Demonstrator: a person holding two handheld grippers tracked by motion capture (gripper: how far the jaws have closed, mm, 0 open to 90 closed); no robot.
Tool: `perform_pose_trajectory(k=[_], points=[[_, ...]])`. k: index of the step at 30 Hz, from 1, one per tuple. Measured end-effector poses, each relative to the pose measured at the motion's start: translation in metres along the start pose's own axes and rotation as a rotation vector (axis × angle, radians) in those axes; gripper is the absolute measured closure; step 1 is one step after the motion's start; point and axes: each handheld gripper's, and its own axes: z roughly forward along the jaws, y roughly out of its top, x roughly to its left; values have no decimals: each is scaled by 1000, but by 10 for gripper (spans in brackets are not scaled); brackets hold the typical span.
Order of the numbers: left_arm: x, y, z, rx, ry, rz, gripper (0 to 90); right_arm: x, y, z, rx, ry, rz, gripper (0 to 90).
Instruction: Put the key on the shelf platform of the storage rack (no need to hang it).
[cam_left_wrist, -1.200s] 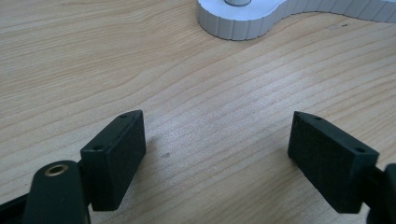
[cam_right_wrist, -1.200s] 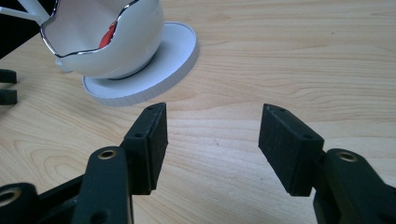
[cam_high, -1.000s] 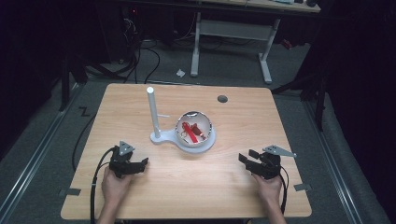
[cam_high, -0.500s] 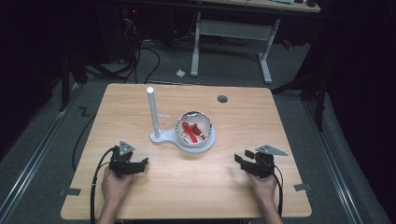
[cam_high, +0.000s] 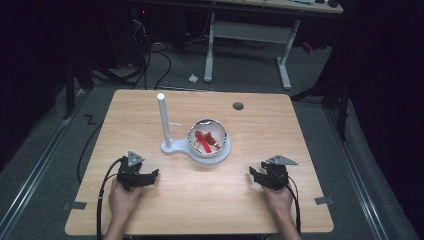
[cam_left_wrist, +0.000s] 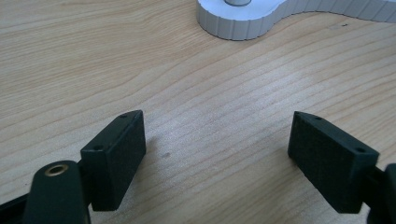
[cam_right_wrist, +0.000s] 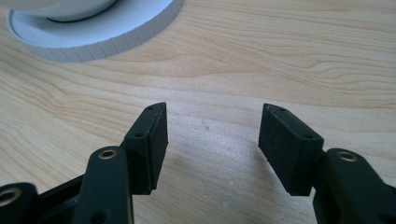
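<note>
High view: we see both grippers low over the worktop (cam_high: 210, 200), nothing held.

From left to right: the left gripper (cam_high: 150, 176) has its jaws wide apart over bare wood; then the white post (cam_high: 163, 120) on its white base (cam_high: 175, 148), the bowl (cam_high: 220, 146) with red pieces (cam_high: 206, 140) near the middle; the right gripper (cam_high: 252, 173) has its jaws apart, less widely, nothing between them.
</note>
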Motion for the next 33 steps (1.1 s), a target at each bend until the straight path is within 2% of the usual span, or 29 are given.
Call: perform_pose_trajectory(k=[3,8,14,33], points=[[0,0,0,0,0,0,194,1,-1,3,8,-5,-1,424],[0,0,0,0,0,0,194,6,2,7,35,-21,-51,412],[0,0,0,0,0,1,194,11,3,9,42,-46,-80,397],[0,0,0,0,1,1,194,11,3,10,45,-51,-77,362]])
